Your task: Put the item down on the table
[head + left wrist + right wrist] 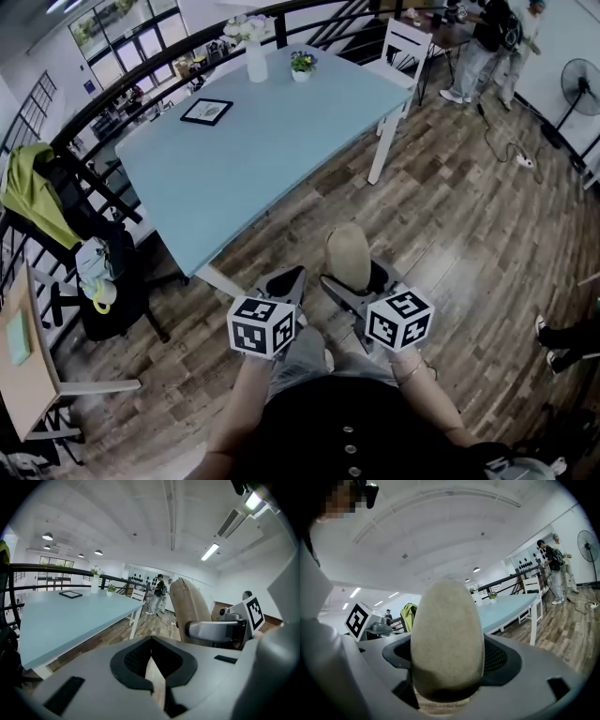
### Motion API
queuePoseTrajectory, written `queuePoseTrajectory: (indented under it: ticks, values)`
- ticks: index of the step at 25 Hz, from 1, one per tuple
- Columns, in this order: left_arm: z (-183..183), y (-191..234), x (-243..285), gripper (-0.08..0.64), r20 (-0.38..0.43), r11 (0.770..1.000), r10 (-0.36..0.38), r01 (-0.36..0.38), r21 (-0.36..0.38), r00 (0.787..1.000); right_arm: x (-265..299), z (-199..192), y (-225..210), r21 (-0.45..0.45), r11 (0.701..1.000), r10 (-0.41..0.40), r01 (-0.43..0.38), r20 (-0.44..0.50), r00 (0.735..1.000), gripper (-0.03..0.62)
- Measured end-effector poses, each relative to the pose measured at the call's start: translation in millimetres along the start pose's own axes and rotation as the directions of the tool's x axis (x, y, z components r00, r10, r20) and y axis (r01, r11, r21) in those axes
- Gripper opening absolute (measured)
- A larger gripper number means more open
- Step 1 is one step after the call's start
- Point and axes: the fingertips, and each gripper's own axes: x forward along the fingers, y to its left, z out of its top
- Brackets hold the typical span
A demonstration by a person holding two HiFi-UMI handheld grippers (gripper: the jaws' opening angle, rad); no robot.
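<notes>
The item (pixel 349 255), a beige, egg-shaped lump with a rough matte surface, stands upright between the jaws of the right gripper (pixel 354 281). In the right gripper view the item (pixel 446 639) fills the middle. The dark pads (pixel 502 658) of the right gripper (pixel 447 670) press against its lower flanks at 3 and 9 o'clock, spread as wide as its body. It hangs over the wooden floor (pixel 450 244), not on the table (pixel 262 150).

At 8 o'clock from the item, just beside it, the left gripper (pixel 292 279) points the same way. In its own view the left gripper (pixel 151 639) has its jaws drawn together at the tips with nothing between them, only a thin wedge of floor showing behind. The item (pixel 190 606) rises at 2 o'clock from these jaws.

The light-blue table spreads at 11 o'clock from the item, its near corner well apart from both grippers. On its far end are a dark picture frame (pixel 206 111), a white vase (pixel 255 58) and a small potted plant (pixel 302 64). A white chair (pixel 405 42) stands at 1 o'clock beyond the table.
</notes>
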Motion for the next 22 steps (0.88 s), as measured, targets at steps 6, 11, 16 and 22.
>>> queuePoseTrajectory:
  ticks: [6, 11, 16, 22]
  values:
    - [12, 19, 25, 0.017, -0.011, 1.0, 0.003, -0.004, -0.008, 1.0, 17, 1, -22, 0.038, 0.999, -0.013, 0.014, -0.011, 1.0, 0.4]
    - [24, 50, 54, 0.017, -0.028, 1.0, 0.002, -0.003, -0.01, 1.0, 54, 13, -45, 0.035, 0.999, -0.027, 0.027, -0.014, 1.0, 0.4]
    - [43, 91, 84, 0.017, -0.037, 1.0, 0.012, -0.013, -0.023, 0.999, 96, 31, -68, 0.021, 0.999, -0.035, 0.036, -0.025, 0.999, 0.4]
    - [83, 123, 120, 0.017, -0.031, 0.999, -0.032, 0.031, -0.014, 0.999, 139, 59, -97, 0.036, 0.997, -0.071, 0.071, -0.02, 0.997, 0.4]
